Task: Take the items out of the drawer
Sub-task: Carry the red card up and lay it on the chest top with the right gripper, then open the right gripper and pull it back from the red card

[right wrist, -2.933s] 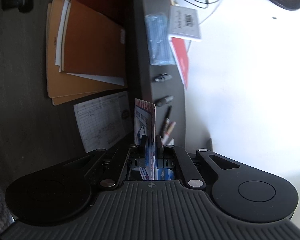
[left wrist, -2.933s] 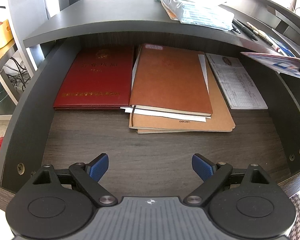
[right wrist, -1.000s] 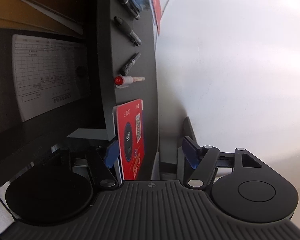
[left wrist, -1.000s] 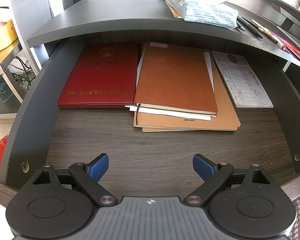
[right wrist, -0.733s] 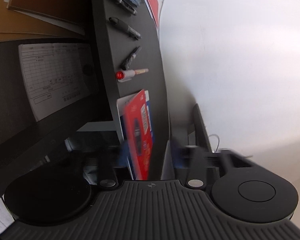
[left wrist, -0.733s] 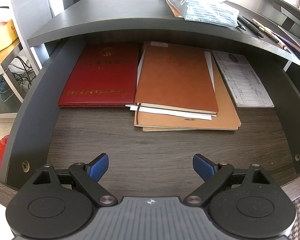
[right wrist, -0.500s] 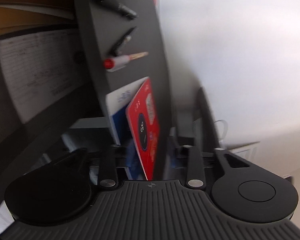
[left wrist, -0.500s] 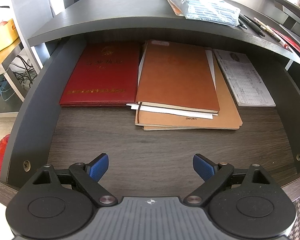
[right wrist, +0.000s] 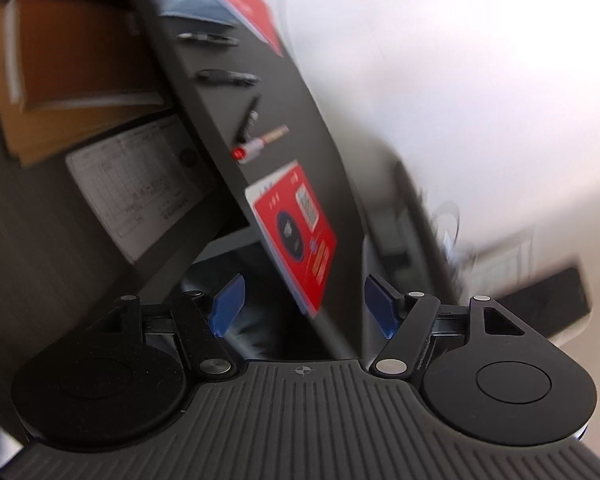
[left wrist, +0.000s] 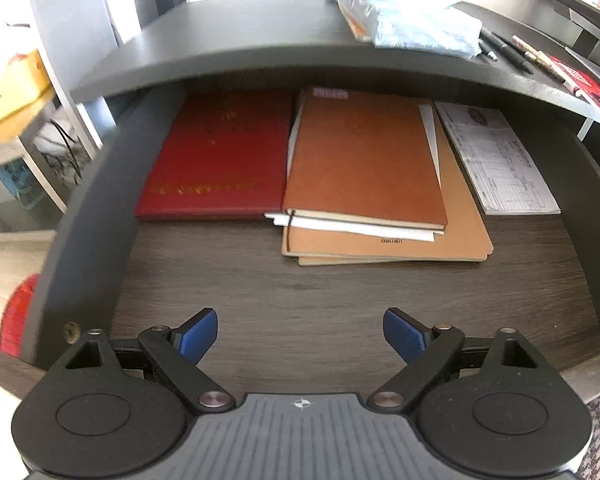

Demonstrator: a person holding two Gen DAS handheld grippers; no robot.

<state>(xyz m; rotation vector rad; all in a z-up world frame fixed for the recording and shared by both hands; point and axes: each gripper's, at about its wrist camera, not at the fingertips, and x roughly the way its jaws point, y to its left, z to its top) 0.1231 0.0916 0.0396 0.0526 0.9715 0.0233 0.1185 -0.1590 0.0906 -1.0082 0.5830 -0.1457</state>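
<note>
**Red card on the desktop, both grippers empty**

The right gripper (right wrist: 304,304) stood with its blue pads spread wide and nothing between them. Just ahead of it the red card (right wrist: 296,232) lay flat on the dark desktop (right wrist: 300,128), near its edge, beside a red-capped pen (right wrist: 260,144).

The left gripper (left wrist: 300,334) hovered over the open drawer (left wrist: 284,300), fingers wide apart and empty. Inside lay a red folder (left wrist: 216,160), touching a brown notebook (left wrist: 364,160) stacked on tan folders (left wrist: 464,236), with a printed form pad (left wrist: 500,164) just beside them.
</note>
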